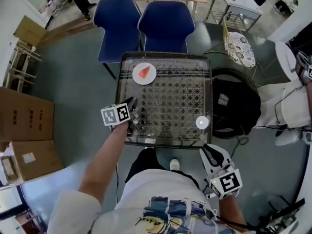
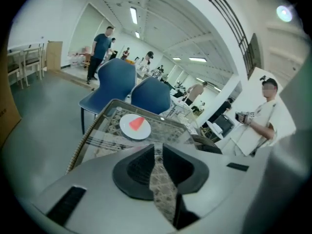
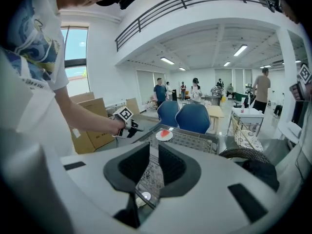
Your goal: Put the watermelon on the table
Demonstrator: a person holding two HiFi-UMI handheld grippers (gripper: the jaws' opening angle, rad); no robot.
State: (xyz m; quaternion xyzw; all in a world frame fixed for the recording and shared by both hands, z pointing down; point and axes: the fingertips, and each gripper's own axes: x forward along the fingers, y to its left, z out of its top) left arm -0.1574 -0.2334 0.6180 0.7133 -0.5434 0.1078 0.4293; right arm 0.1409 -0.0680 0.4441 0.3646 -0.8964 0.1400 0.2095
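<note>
Watermelon (image 1: pixel 143 72) is a red slice lying on a white plate (image 1: pixel 151 80). The plate sits in the far left corner of the glass-topped table (image 1: pixel 175 106), just inside the wicker rim. Nothing is touching the slice or the plate.

Your left gripper (image 1: pixel 132 105) is over the near left part of the table, close to the left edge and well short of the plate. Its marker cube hangs out past that edge. In the left gripper view the jaws (image 2: pixel 156 147) stand a narrow gap apart, with only the table's lattice pattern showing between them, so they hold nothing. The same view has the slice (image 2: pixel 138 123) straight ahead, further along the table.

Your right gripper (image 1: pixel 208 149) is off the table, just outside the near right corner and close to your body. In the right gripper view its jaws (image 3: pixel 154 146) are also slightly parted and hold nothing. Through the gap you see the table top and a small white disc (image 3: pixel 145 196). That disc (image 1: pixel 202 122) lies flat near the table's right edge, toward the near corner, well apart from the plate.

Two blue chairs (image 1: pixel 165 23) stand side by side just beyond the far edge. A black bag (image 1: pixel 234 106) sits on the floor right beside the right edge. Cardboard boxes (image 1: pixel 24 116) are stacked well off to the left.
</note>
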